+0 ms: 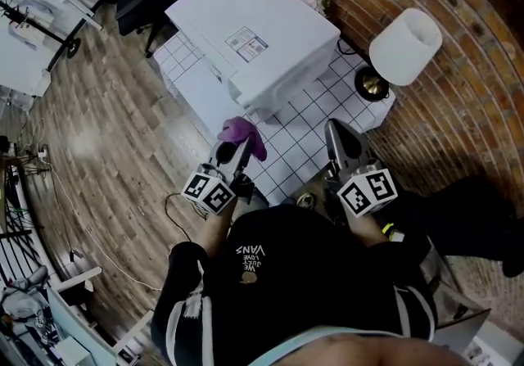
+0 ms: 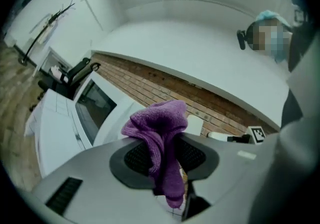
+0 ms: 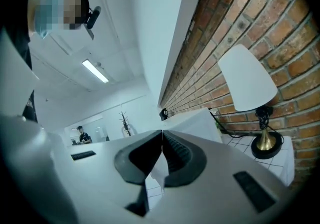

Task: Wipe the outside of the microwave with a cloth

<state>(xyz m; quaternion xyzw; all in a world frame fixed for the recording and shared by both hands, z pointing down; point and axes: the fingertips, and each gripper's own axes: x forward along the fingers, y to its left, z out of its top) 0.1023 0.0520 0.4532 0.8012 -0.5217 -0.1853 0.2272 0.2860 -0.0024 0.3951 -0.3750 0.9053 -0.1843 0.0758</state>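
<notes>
While right tongs (image 3: pixel 161 135) sit closed, purple cloth (image 2: pixel 159 120) hangs clamped between left tongs (image 2: pixel 169 140).

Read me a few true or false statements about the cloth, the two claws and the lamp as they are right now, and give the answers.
1. The left claw is shut on the purple cloth. True.
2. The right claw holds a sponge. False: it is shut with nothing in it.
3. The cloth lies spread flat on top of the microwave. False: it is bunched in the left claw.
4. The lamp stands on the tiled table by the brick wall. True.
5. The microwave is black. False: it is white.
</notes>
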